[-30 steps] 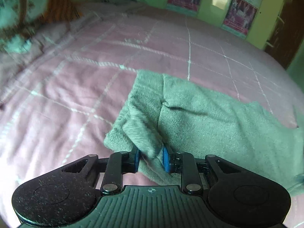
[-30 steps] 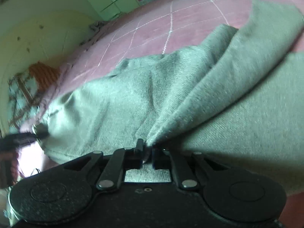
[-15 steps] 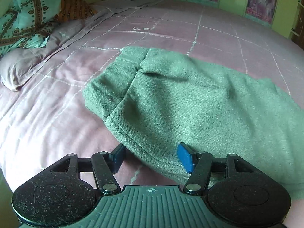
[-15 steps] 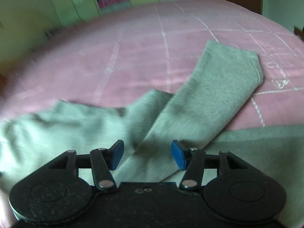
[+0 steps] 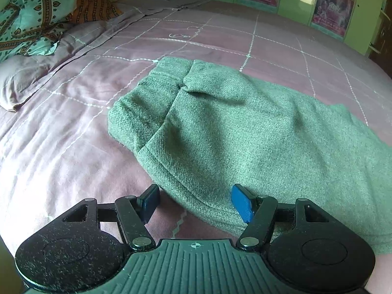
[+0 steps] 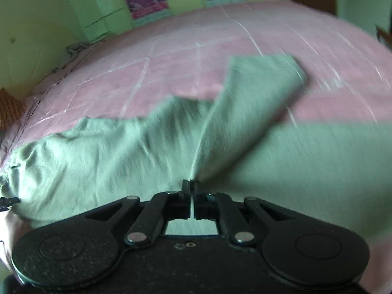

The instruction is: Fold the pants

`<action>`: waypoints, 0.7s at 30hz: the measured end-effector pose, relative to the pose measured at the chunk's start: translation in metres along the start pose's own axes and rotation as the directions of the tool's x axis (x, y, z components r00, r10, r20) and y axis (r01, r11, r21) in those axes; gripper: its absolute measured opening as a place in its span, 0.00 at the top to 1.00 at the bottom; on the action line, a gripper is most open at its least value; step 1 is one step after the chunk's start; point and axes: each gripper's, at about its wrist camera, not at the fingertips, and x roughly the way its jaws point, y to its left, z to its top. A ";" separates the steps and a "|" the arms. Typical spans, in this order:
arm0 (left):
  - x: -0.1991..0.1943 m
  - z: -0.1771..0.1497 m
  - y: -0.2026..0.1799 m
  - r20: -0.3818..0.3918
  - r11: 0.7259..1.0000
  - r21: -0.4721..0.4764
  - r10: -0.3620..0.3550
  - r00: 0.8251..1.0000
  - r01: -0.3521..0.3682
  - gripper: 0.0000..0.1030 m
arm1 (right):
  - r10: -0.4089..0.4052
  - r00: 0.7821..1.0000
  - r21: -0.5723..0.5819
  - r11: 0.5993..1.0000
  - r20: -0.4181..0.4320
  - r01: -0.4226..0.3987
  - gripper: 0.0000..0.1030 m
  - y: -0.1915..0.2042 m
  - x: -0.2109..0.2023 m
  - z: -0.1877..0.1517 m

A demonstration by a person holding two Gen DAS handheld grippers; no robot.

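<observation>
Pants (image 5: 220, 127) stretch lengthwise across the bed (image 5: 73, 147), their near edge between the released left gripper (image 5: 196, 203), right gripper (image 6: 190, 186) clenched on a leg fold.

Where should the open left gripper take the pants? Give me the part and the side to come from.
Take the pants by the stitched hem edge nearest the left gripper, coming in low and straight ahead. That edge already lies between the open jaws, and it is a thick doubled border with bare bedspread beside it, so a finger can likely slide under it.
</observation>
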 end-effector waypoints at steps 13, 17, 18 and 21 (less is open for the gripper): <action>0.003 0.002 0.005 -0.007 1.000 -0.007 -0.017 1.000 0.017 0.34 | -0.076 0.997 -0.018 0.997 0.013 0.076 0.95 0.004 0.036 0.036; 0.004 0.003 0.007 -0.011 1.000 -0.001 -0.030 1.000 0.030 0.33 | -0.005 0.997 0.006 1.000 0.077 0.004 0.96 -0.006 -0.002 0.014; 0.004 0.002 0.007 -0.008 1.000 0.001 -0.030 1.000 0.030 0.33 | 0.014 0.996 0.019 1.000 0.084 -0.016 0.96 -0.007 -0.016 0.005; 0.004 0.000 0.006 -0.001 1.000 0.011 -0.029 1.000 0.029 0.33 | -0.012 0.999 0.030 0.999 0.051 0.011 0.86 -0.013 -0.025 -0.031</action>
